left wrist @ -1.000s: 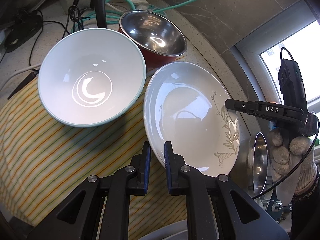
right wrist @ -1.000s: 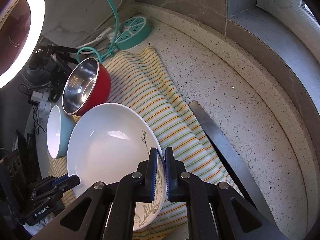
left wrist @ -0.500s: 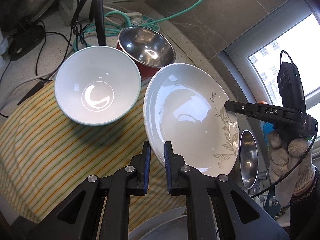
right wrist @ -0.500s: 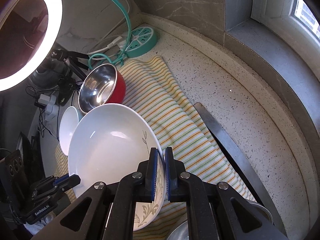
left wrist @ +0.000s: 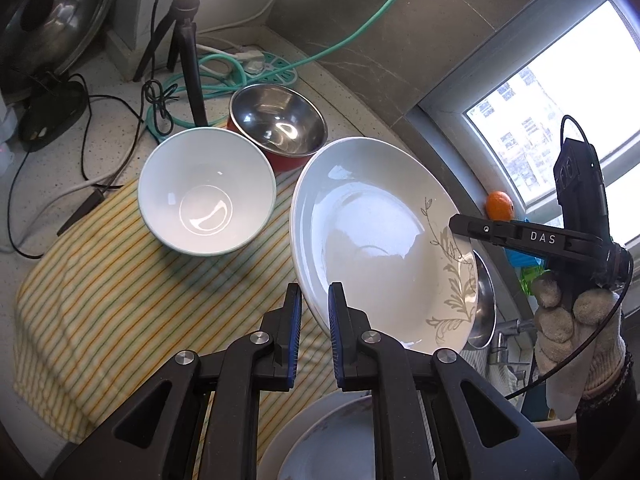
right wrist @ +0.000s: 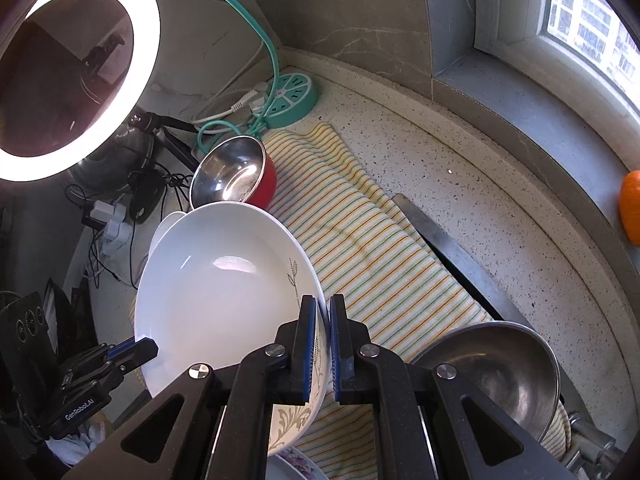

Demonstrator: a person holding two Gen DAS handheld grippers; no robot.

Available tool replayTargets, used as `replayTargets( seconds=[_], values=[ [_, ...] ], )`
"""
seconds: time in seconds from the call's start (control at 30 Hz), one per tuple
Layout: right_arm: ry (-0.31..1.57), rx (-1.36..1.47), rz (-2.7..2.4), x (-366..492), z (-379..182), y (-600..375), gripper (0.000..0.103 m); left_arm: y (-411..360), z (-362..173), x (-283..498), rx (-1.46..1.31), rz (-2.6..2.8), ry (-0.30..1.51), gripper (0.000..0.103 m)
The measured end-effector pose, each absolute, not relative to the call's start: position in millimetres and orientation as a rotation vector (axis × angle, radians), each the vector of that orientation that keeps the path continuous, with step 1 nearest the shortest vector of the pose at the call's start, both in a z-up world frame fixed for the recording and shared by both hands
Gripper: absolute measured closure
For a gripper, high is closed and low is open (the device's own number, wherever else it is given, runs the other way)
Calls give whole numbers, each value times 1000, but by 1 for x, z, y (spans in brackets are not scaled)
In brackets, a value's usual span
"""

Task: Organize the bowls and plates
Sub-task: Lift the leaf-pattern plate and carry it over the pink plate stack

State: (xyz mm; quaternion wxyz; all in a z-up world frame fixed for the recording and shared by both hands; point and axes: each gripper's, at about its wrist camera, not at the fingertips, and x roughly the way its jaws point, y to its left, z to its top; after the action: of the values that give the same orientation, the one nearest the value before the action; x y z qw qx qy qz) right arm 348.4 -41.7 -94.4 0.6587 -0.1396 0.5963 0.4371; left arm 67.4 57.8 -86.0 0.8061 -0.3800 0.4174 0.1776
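Both my left gripper (left wrist: 314,312) and right gripper (right wrist: 322,334) pinch opposite rims of the leaf-patterned plate (left wrist: 372,240), held tilted above the striped cloth (left wrist: 120,300): stiff, glossy, breakable, likely slippery.

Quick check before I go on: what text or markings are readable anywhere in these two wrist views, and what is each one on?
"DAS": white letters on the black body of the right gripper, seen in the left wrist view.
"GenRobot.AI": small white letters on the black body of the left gripper, seen in the right wrist view.
The plate carries only a leaf pattern, no words.
Nothing else legible.
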Motion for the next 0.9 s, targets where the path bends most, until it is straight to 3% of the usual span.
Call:
replayTargets(
  seconds=[0.53, 0.9],
  values=[
    [1321, -207, 873, 302, -63, -86, 96, 57, -68, 48, -732, 245, 905, 92],
    [1326, -122, 778, 272, -76, -126, 96, 43, -72, 41, -680, 160, 921, 92]
  ],
)
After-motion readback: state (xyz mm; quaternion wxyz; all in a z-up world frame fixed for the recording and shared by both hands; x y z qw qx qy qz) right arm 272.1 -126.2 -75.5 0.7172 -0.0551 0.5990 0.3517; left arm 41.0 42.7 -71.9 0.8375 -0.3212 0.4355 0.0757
